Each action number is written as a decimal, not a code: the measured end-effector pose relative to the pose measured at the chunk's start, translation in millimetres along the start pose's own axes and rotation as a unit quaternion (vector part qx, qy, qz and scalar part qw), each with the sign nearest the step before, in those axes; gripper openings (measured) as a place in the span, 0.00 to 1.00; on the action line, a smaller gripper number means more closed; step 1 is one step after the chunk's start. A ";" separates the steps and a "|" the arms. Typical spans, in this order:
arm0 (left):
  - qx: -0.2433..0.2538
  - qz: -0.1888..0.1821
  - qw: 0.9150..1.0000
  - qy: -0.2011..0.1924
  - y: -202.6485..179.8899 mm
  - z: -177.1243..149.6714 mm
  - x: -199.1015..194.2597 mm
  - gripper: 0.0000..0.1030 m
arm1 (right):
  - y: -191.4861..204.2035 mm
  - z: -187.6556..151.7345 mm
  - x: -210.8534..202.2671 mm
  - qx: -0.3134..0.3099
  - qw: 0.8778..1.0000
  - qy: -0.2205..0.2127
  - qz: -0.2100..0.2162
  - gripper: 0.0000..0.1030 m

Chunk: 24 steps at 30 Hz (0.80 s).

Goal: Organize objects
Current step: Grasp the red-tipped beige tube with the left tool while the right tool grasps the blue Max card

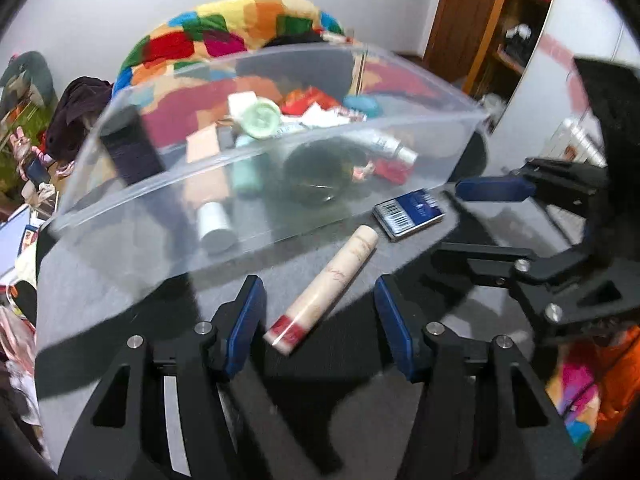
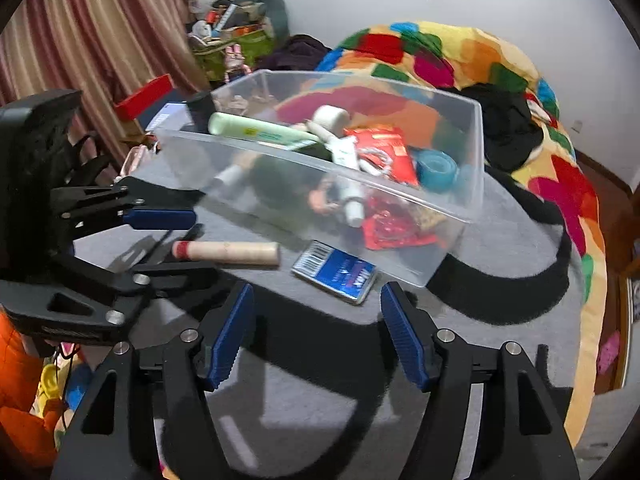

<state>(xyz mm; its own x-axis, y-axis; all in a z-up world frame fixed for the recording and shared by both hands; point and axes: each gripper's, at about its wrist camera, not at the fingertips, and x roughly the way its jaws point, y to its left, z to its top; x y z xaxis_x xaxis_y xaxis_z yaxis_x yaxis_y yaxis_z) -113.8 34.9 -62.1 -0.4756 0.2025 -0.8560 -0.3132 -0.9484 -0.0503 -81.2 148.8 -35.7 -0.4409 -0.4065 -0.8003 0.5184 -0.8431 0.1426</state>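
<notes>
A clear plastic bin (image 1: 168,216) (image 2: 460,152) holding several toiletries and packets stands on a grey cloth. In front of it lie a cream tube with a red end (image 1: 326,288) (image 2: 230,252) and a flat blue box with a barcode (image 1: 410,212) (image 2: 336,272). My left gripper (image 1: 320,320) is open, its jaws on either side of the tube's red end, a little above it. It shows from the side in the right wrist view (image 2: 172,240). My right gripper (image 2: 318,332) is open and empty, just short of the blue box; it also shows in the left wrist view (image 1: 480,220).
The grey cloth (image 1: 120,292) (image 2: 320,408) covers the surface. A colourful patchwork blanket (image 1: 248,28) (image 2: 480,56) lies behind the bin. Clutter and bags (image 2: 240,28) sit at the back by striped curtains (image 2: 100,40). A wooden shelf (image 1: 500,20) stands at the right.
</notes>
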 end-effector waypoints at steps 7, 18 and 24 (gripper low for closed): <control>0.014 0.015 1.000 -0.011 -5.3 -5.5 -0.7 0.22 | 3.5 3.2 21.1 -0.006 1.000 0.005 -0.025 0.52; -0.005 0.017 0.999 -0.028 -1.9 -42.7 -28.1 0.14 | 27.8 -17.7 -1.5 -0.052 0.998 0.005 0.045 0.11; -0.028 0.016 0.999 -0.030 9.4 -46.6 -32.5 0.15 | 25.6 -11.5 -4.0 -0.057 0.998 -0.013 -0.002 0.38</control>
<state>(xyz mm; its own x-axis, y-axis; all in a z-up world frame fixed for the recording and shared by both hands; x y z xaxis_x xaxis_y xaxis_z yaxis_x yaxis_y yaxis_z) -63.0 8.0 -58.8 -0.5329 0.1841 -0.8259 -0.2506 -0.9666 -0.0538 -57.7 133.0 -35.5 -0.4621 -0.4130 -0.7848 0.5953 -0.8004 0.0707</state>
